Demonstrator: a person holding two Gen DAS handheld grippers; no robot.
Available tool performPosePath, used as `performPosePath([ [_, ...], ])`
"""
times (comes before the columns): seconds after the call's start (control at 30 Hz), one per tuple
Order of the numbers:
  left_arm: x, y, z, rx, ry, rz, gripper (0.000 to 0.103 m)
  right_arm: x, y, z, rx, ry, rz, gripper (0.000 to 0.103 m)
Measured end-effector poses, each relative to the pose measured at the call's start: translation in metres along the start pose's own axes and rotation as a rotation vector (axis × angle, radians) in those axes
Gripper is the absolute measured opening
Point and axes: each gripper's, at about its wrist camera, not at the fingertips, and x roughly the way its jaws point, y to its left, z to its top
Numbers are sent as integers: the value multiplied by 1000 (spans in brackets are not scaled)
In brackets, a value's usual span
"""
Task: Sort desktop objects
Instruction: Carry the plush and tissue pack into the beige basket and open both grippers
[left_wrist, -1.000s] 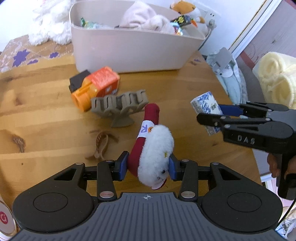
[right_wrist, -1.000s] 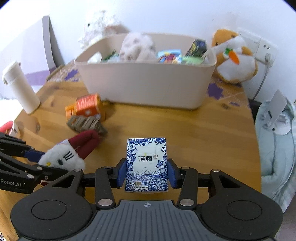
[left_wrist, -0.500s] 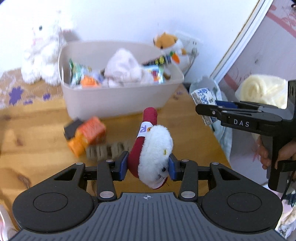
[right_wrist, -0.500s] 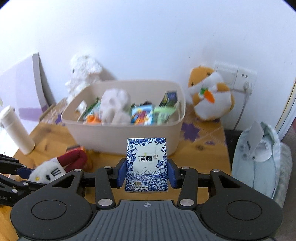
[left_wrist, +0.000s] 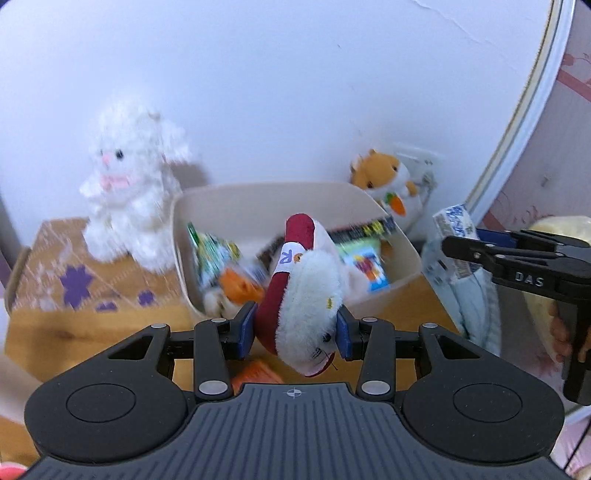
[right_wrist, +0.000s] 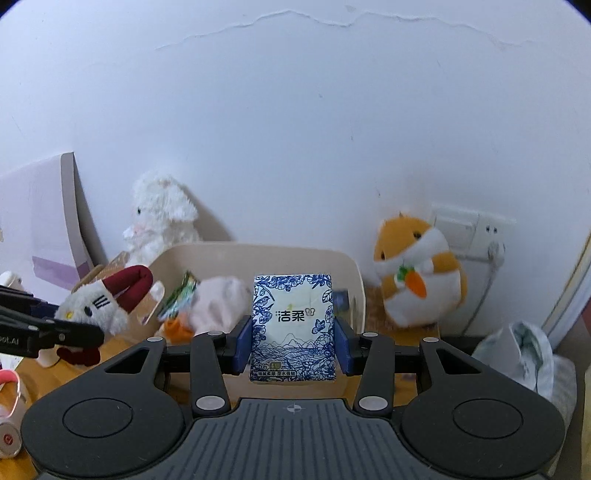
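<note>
**Both grippers loaded in front of the storage bin**

Nearest, the left gripper (left_wrist: 293, 328) has its blue pads pressed on a white-and-maroon plush toy (left_wrist: 306, 295), held off the wooden table (left_wrist: 74, 328). The right gripper (right_wrist: 293, 338) clamps a blue-patterned tissue pack (right_wrist: 293, 325) upright between its pads. Beyond both sits the beige bin (right_wrist: 258, 256), holding snack packets (left_wrist: 210, 254) and a pale pink plush (right_wrist: 218, 302). Behind the bin, against the white wall, a white plush rabbit (right_wrist: 160, 218) sits to the left and an orange hamster plush (right_wrist: 417, 273) to the right, by a wall socket (right_wrist: 476, 232)
</note>
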Motion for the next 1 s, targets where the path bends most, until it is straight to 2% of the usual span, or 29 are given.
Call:
performPosePath([
  [0.2,24,9,23,19,-30,65,44,20,7,24,-44,-35,-14,42],
  [0.43,62,16,34,15,-11,126,44,53,14,41,-60,-35,-32,42],
  [0.73,100,24,40,-19,47,189,45,103,37,46,-140,15,-36,42],
  [0.83,110,29,41,-54,114,163,46,117,41,39,-165,57,-63,43],
  [0.87,110,31,40,-64,118,153,48,118,41,36,-169,64,-68,43],
  [0.93,107,31,40,-66,105,154,57,117,40,31,-170,62,-74,53],
  [1.0,101,33,40,-71,76,171,75,113,39,26,-172,55,-74,56],
])
